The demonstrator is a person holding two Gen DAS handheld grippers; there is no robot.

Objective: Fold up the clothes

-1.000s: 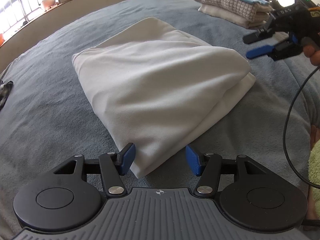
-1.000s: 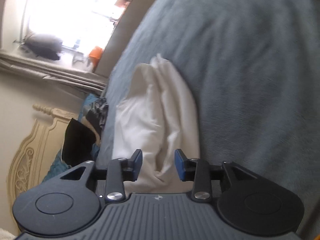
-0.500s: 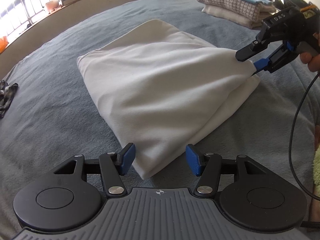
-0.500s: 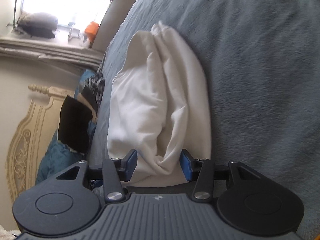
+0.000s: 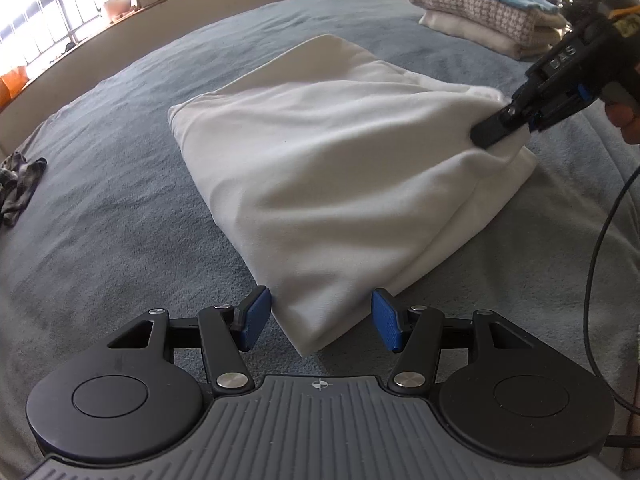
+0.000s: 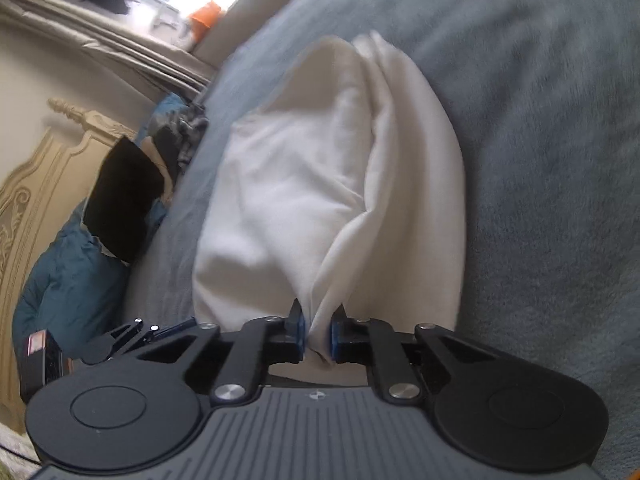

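Left wrist view: the left gripper stands spread around the near corner of the folded white garment on the blue-grey bedspread. The right gripper, lettered "DAS", is closing on the far corner.

Right wrist view: its blue pads pinch bunched white cloth.

White garment; grey-blue blanket; blue pads.

Right gripper jaws closing on fabric; left gripper jaws parted.
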